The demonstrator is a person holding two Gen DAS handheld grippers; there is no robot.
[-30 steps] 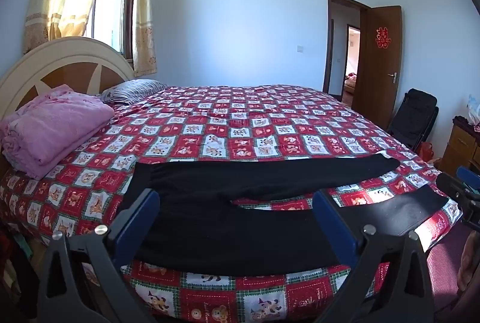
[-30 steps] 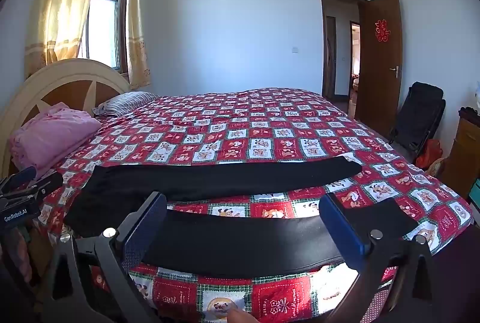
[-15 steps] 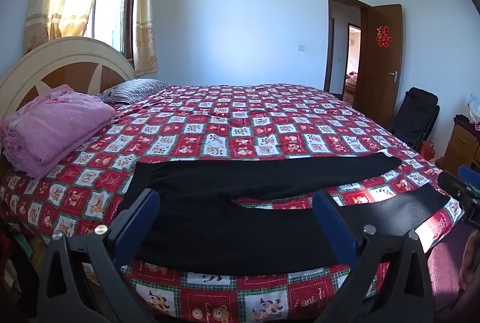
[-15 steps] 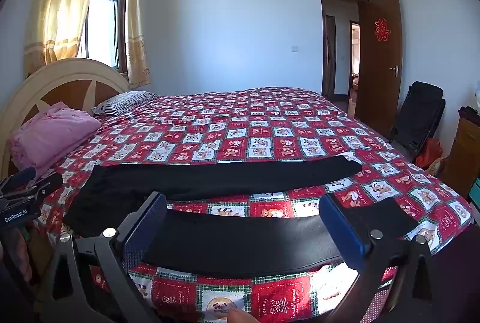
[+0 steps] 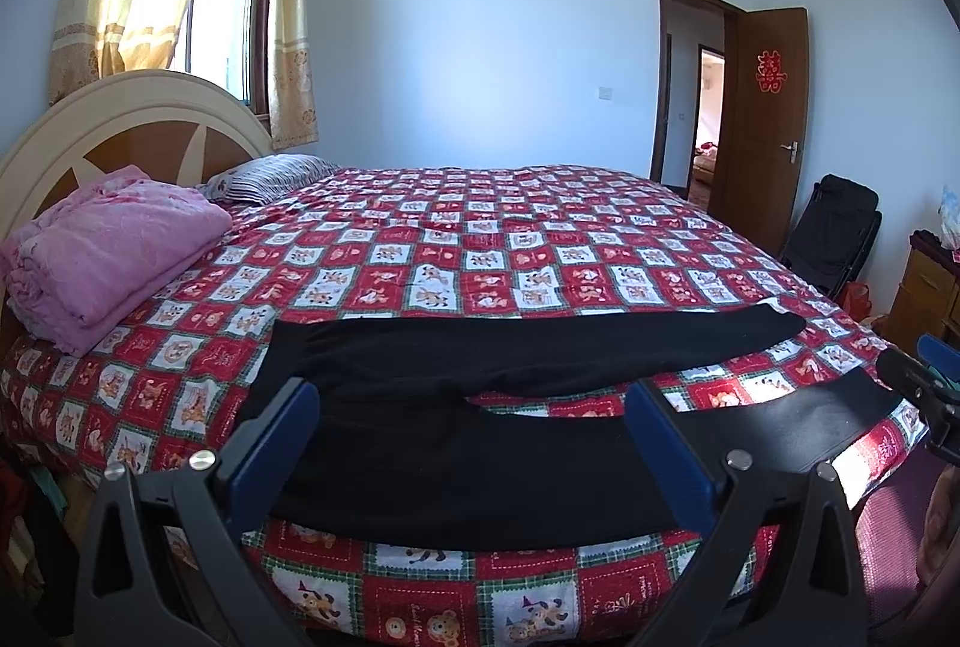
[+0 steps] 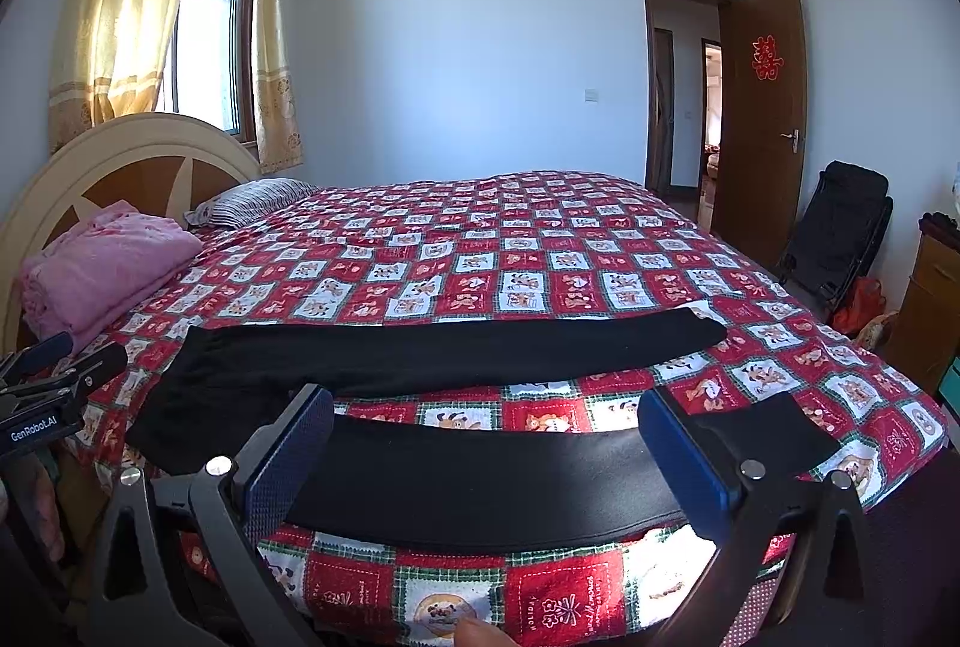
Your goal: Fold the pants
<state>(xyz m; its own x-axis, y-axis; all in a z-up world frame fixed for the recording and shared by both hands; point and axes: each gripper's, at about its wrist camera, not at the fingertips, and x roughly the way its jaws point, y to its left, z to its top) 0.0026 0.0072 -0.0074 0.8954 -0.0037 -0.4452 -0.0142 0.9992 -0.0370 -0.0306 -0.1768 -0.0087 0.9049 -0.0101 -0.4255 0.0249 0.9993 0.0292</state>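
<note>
Bedroom scene, patterned quilt (image 5: 456,287) as work surface. Left gripper (image 5: 474,437) and right gripper (image 6: 486,443) hover at near bed edge, jaws wide, holding nothing. Black pants (image 5: 480,443) lie flat just beyond, legs splayed apart. Risk: pinching quilt along with fabric, or dragging near leg off edge. Farther back, pink blanket (image 5: 108,251) well clear.

Black pants (image 5: 480,443) flat across the bed's near edge, legs apart.
</note>
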